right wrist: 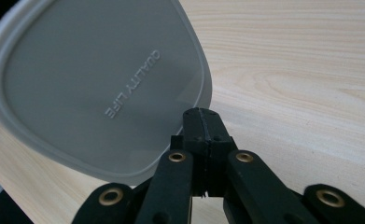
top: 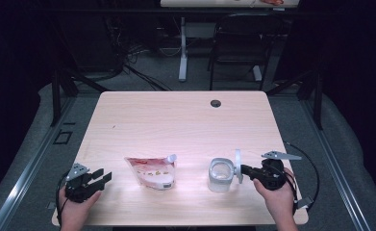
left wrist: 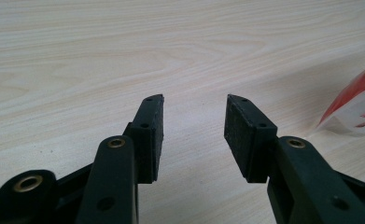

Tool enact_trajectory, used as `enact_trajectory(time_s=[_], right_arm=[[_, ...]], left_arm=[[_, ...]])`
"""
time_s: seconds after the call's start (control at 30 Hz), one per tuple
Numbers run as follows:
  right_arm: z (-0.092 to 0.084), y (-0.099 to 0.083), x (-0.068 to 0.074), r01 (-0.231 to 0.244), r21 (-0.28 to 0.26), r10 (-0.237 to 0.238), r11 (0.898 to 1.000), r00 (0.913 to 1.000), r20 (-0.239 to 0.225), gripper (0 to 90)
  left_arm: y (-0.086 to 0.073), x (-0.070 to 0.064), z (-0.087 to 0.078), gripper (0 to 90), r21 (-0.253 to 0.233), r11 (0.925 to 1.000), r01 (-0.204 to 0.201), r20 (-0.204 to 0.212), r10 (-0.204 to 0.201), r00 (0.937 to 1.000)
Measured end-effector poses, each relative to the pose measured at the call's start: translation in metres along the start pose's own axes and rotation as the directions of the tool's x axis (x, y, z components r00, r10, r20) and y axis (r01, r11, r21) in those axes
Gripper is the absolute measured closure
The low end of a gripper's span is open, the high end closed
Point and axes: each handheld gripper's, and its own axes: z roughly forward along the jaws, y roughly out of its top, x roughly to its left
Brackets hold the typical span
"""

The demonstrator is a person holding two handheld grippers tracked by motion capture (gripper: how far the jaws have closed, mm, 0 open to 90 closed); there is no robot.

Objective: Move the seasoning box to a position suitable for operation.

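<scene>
Lid [right wrist: 101, 88] is off, pinched at its edge in right tool [top: 243, 169] just beside the open tub [top: 220, 175]. Left tool [left wrist: 194, 130] half-open, empty, near pouch [top: 153, 172] on bench [top: 176, 120]. Filling still left, likely.

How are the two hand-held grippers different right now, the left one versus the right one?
The left hand-held gripper has its jaws apart with nothing between them; the right hand-held gripper is shut on the edge of a translucent grey plastic lid. The left one sits by the red-and-white spouted pouch; the right one holds the lid on edge beside the clear open container. Both are black and low over the pale wooden table.
</scene>
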Motion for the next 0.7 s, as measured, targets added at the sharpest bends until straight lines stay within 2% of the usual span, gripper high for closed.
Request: enact_trajectory(time_s=[0.4,0.7], right_arm=[[0.004,-0.007,-0.009,-0.048,0.0,0.048,0.999,0.9986,-0.024,88.6],[0.003,-0.009,-0.012,-0.035,-0.01,0.035,0.999,0.9994,-0.005,83.6]], left_arm=[[0.0,0.001,-0.002,57.8,-0.003,1.0,-0.002,-0.002,0.002,1.0],[0.0,0.001,-0.002,57.8,-0.005,1.0,-0.003,-0.001,0.003,1.0]])
